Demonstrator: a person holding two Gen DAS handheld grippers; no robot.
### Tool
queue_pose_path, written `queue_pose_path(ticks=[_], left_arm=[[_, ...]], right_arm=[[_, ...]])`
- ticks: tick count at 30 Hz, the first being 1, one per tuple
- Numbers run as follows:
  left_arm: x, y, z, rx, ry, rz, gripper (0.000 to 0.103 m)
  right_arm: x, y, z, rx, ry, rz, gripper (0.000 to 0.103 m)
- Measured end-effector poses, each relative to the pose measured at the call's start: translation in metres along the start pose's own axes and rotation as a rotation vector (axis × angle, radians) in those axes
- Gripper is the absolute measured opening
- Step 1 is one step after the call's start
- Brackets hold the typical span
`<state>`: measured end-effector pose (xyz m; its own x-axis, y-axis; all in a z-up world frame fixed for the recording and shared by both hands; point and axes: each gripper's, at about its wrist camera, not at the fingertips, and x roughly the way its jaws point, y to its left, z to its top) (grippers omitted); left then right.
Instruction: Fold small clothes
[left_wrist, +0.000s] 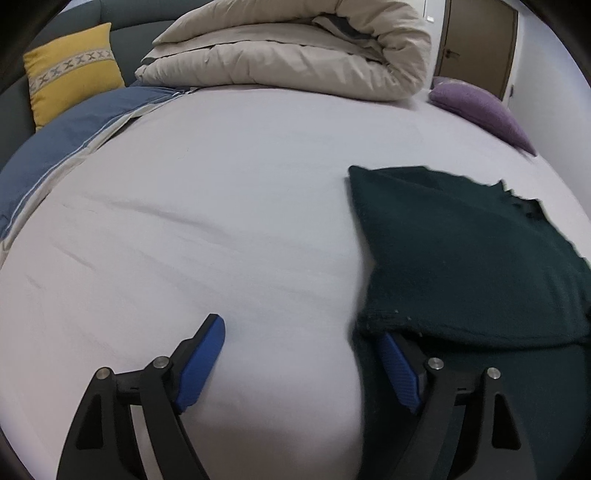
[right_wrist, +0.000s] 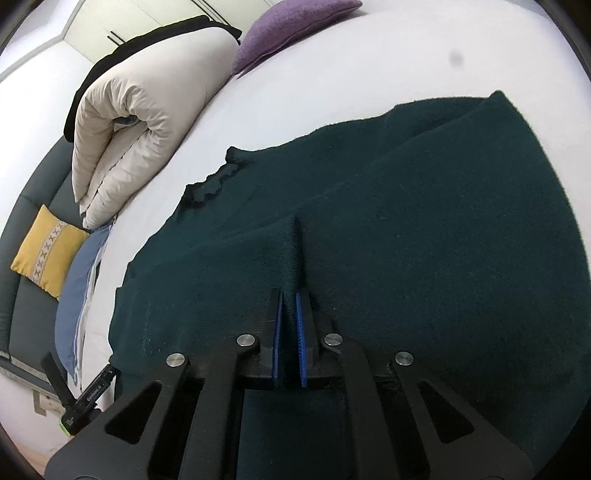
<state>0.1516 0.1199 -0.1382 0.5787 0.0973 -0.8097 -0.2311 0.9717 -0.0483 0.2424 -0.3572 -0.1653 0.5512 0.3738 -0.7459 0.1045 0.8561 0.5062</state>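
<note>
Broadly, the pale bed sheet (left_wrist: 207, 206) fills the left and middle of the left wrist view, flat but for a few shallow creases, and it is the largest open stretch; the dark green knitted garment (left_wrist: 472, 251) lies over the right half of that frame, its left edge running down from a corner in the centre right to the lower middle, its upper edge ragged and ruffled toward the right rim. The left gripper (left_wrist: 303, 350) stands with its jaws wide apart at the bottom of the frame; its left blue pad is over bare sheet, while its right blue pad is tucked just under a lifted hem of the garment, and no cloth lies pinched between them.

Seen from the right wrist camera, the garment (right_wrist: 406, 206) covers most of the centre and right; the right gripper (right_wrist: 290, 295) at lower centre has its jaws drawn together on a thin ridge of the knit, which rises as a narrow pleat above the tips.

Bounding the sheet: a folded cream duvet (left_wrist: 295, 48) along the top centre, a purple cushion (left_wrist: 480, 107) at the upper right, a blue pillow (left_wrist: 66, 147) at the left edge, a yellow cushion (left_wrist: 70, 70) at the upper left against a dark headboard (left_wrist: 129, 33).
</note>
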Motion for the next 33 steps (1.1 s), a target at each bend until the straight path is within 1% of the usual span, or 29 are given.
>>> queue_pose_path(ticks=[3, 4, 5, 6, 8, 9, 10, 11, 12, 13, 14, 15, 16, 17, 18, 19, 20, 21, 22, 24, 25, 26, 27, 28, 29, 31, 32, 33], left_arm=[[-0.015, 0.007, -0.011, -0.005, 0.033, -0.004, 0.084], [-0.022, 0.008, -0.014, -0.002, 0.038, 0.009, 0.083], [-0.031, 0.008, -0.016, 0.004, 0.024, 0.020, 0.083], [-0.041, 0.008, -0.014, 0.006, -0.002, 0.023, 0.083], [-0.057, 0.001, -0.005, 0.009, -0.061, 0.010, 0.083], [-0.061, -0.005, 0.002, 0.007, -0.094, -0.007, 0.082], [-0.064, -0.012, 0.010, 0.011, -0.132, -0.043, 0.082], [-0.060, -0.023, 0.018, 0.025, -0.155, -0.073, 0.082], [-0.052, -0.031, 0.022, 0.037, -0.153, -0.080, 0.082], [-0.039, -0.042, 0.026, 0.052, -0.133, -0.113, 0.081], [-0.023, -0.049, 0.030, 0.065, -0.103, -0.151, 0.075], [-0.006, -0.057, 0.030, 0.079, -0.066, -0.148, 0.067], [0.014, -0.060, 0.027, 0.090, -0.012, -0.123, 0.067], [0.030, -0.059, 0.023, 0.084, 0.029, -0.132, 0.070], [0.033, -0.053, 0.022, 0.062, 0.013, -0.158, 0.072], [0.031, -0.051, 0.024, 0.061, 0.015, -0.162, 0.072], [0.029, -0.051, 0.024, 0.070, 0.014, -0.152, 0.073], [0.028, -0.051, 0.023, 0.085, 0.011, -0.140, 0.077], [0.028, -0.049, 0.021, 0.094, 0.010, -0.142, 0.078], [0.027, -0.046, 0.022, 0.085, 0.015, -0.156, 0.078], [0.022, -0.042, 0.023, 0.085, 0.016, -0.154, 0.078], [0.020, -0.036, 0.022, 0.080, 0.014, -0.150, 0.078], [0.013, -0.030, 0.020, 0.066, 0.009, -0.146, 0.077], [0.000, -0.021, 0.016, 0.042, 0.002, -0.159, 0.077], [-0.007, -0.014, 0.009, 0.032, -0.005, -0.177, 0.077], [-0.035, 0.000, -0.004, 0.021, -0.023, -0.207, 0.077], [-0.048, 0.007, -0.013, 0.011, -0.023, -0.223, 0.078], [-0.060, 0.013, -0.023, 0.009, -0.012, -0.251, 0.078]], right_arm=[[-0.006, 0.006, 0.000, -0.018, 0.005, -0.027, 0.006], [-0.008, 0.006, 0.000, -0.014, 0.013, -0.026, 0.006], [-0.011, 0.006, 0.001, -0.008, 0.023, -0.028, 0.009], [-0.016, 0.006, 0.002, -0.001, 0.026, -0.042, 0.010], [-0.029, 0.009, 0.004, -0.010, -0.006, -0.092, 0.010], [-0.036, 0.012, 0.006, -0.021, -0.032, -0.115, 0.011], [-0.043, 0.016, 0.008, -0.030, -0.064, -0.124, 0.011], [-0.046, 0.020, 0.010, -0.035, -0.077, -0.101, 0.011], [-0.047, 0.025, 0.012, -0.043, -0.083, -0.056, 0.011], [-0.041, 0.035, 0.014, -0.059, -0.072, 0.020, 0.011], [-0.036, 0.041, 0.015, -0.071, -0.057, 0.061, 0.011], [-0.027, 0.048, 0.015, -0.085, -0.042, 0.099, 0.011], [-0.016, 0.054, 0.014, -0.103, -0.023, 0.131, 0.011], [-0.005, 0.054, 0.012, -0.097, -0.004, 0.142, 0.011], [0.005, 0.050, 0.010, -0.078, 0.017, 0.130, 0.011], [0.016, 0.041, 0.006, -0.052, 0.038, 0.097, 0.010], [0.019, 0.027, 0.002, -0.026, 0.028, 0.116, 0.008], [0.018, 0.018, 0.000, -0.005, 0.007, 0.165, 0.006], [0.011, 0.003, -0.003, 0.035, -0.017, 0.196, 0.005], [-0.002, -0.012, -0.007, 0.077, -0.047, 0.193, 0.005], [-0.012, -0.020, -0.009, 0.090, -0.064, 0.165, 0.005], [-0.019, -0.025, -0.010, 0.094, -0.075, 0.142, 0.009], [-0.029, -0.030, -0.014, 0.099, -0.082, 0.083, 0.009], [-0.041, -0.036, -0.019, 0.109, -0.091, 0.049, 0.009], [-0.054, -0.041, -0.024, 0.126, -0.103, 0.044, 0.011], [-0.080, -0.045, -0.035, 0.123, -0.124, 0.001, 0.024], [-0.099, -0.048, -0.045, 0.107, -0.148, -0.016, 0.044], [-0.119, -0.051, -0.056, 0.100, -0.175, -0.012, 0.070]])
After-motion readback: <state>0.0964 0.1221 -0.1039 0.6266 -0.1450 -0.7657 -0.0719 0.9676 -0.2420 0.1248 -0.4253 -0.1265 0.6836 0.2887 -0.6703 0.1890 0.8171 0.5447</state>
